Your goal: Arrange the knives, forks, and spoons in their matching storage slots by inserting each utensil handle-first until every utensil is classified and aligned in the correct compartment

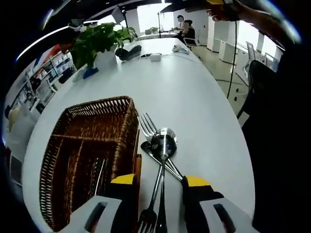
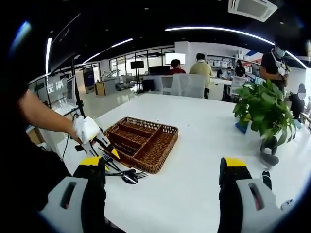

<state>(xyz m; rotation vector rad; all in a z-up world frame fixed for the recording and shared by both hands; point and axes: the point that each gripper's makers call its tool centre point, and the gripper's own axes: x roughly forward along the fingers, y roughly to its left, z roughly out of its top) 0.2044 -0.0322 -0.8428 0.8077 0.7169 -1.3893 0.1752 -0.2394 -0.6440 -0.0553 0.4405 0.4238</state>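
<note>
Woven wicker tray [image 1: 85,145] — brown, rough-textured; polished metal cutlery [image 1: 163,145], glossy and reflective; smooth white table [image 1: 194,97] with a matt sheen.

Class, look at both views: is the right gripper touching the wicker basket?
Apart. The right gripper view shows the right gripper open over bare white table, with the wicker basket lying well beyond its yellow-tipped jaws, a clear stretch of tabletop between them.

The left gripper [image 1: 159,187] was held with jaws spread wide, pointing toward twelve o'clock. The right gripper [image 2: 163,170] was likewise held agape. A forearm, seemingly the person's left, was seen at nine o'clock.
</note>
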